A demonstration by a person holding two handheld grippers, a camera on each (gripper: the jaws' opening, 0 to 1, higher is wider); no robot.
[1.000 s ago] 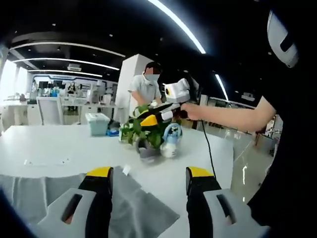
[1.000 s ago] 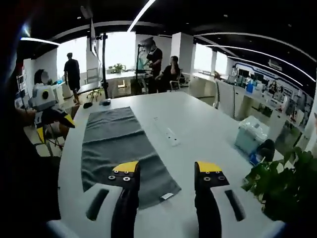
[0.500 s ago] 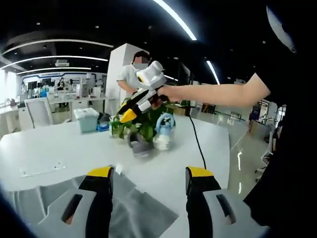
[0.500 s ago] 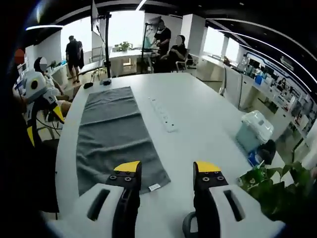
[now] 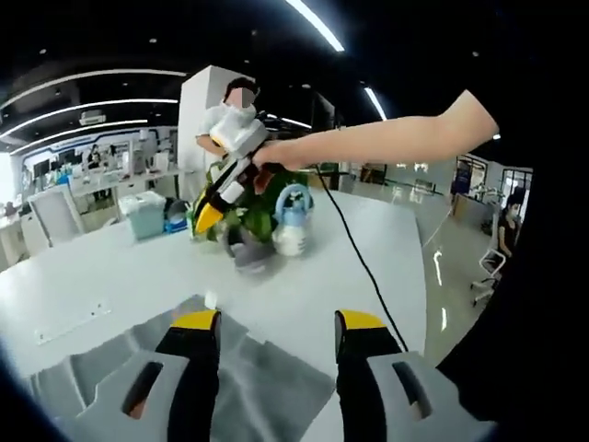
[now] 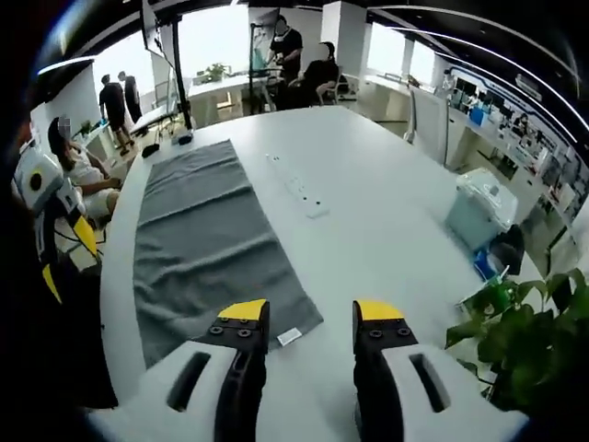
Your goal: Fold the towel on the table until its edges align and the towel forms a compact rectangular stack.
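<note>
Folding has not visibly begun: the long grey terry-cloth towel (image 6: 207,244) lies flat and full-length on the smooth white table (image 6: 377,230), running from the lower centre of the right gripper view up toward the upper left, with a small white label at its near corner. In my judgement every fold is still to do, starting with a grip on the near edge or corners.

The right gripper (image 6: 310,318), with yellow tips on grey plastic bodies, hovers released at the bottom of its view, jaws apart above the towel's near corner and clear of the cloth. The left gripper (image 5: 276,322) is likewise spread and empty at the bottom of the left gripper view, over a slightly rumpled grey corner of the towel (image 5: 258,387).

The cloth looks soft, matte and limp. The table is glossy and hard. A leafy green potted plant (image 6: 529,345) sits at lower right, a pale translucent lidded plastic box (image 6: 483,207) at right, and a flat white power strip (image 6: 296,186) beside the towel's long edge.
</note>
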